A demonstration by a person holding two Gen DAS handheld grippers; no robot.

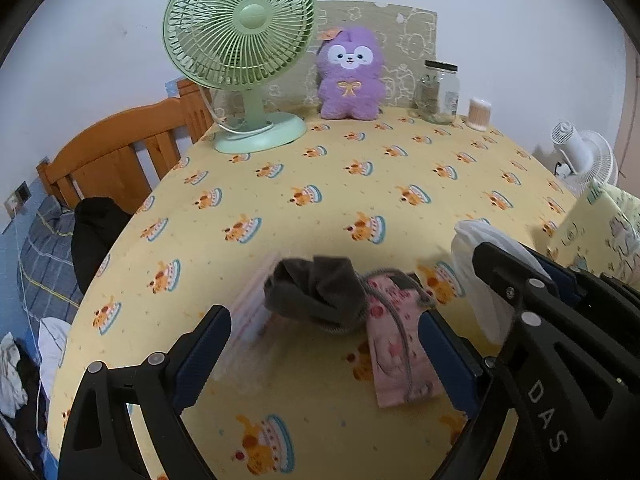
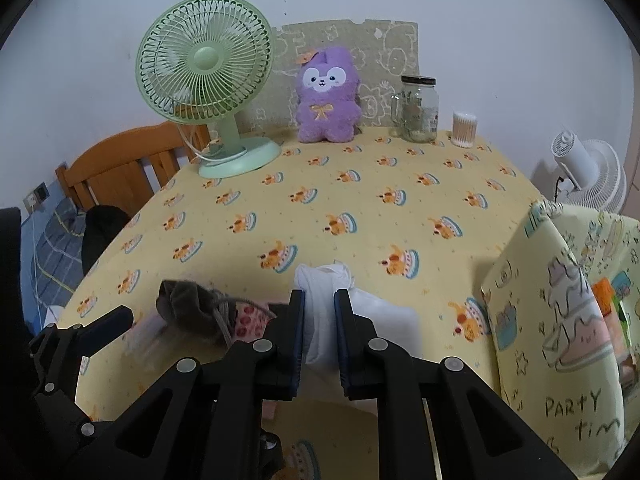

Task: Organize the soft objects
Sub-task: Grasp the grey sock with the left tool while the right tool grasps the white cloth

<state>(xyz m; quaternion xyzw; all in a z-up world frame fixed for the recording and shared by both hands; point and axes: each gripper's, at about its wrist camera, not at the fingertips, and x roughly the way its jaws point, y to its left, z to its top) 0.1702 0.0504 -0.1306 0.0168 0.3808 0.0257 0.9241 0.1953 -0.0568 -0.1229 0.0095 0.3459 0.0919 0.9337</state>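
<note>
The right tongs [image 2: 319, 320] are closed on a white folded cloth [image 2: 320, 320], its bunched end sticking out past the blue-padded fingertips [image 2: 299, 332]; the rest of the cloth rests on the worktop [image 2: 360, 208], which is covered by a yellow cloth printed with small dog-and-cake motifs. Just left of it lies a dark grey rolled sock [image 1: 316, 292] on top of a pink patterned fabric piece [image 1: 396, 356], with a thin grey cord running across the pink fabric.

The left tongs [image 1: 324, 360] stand wide open with nothing between the fingers, 1 finger on each side of the grey sock and pink fabric, neither touching them as far as the left wrist view shows. A blurred translucent sheet [image 1: 252, 308] lies beside the sock on its left.

At the far edge stand a pale green desk fan [image 1: 244, 52], a purple plush toy with a yellow bow [image 1: 350, 76], a clear glass jar with a black lid [image 1: 438, 92] and a small tub of cotton swabs [image 1: 479, 114]. A pale yellow printed bag reading "PARTY" [image 2: 560, 340] stands at the right, near the white cloth.
</note>
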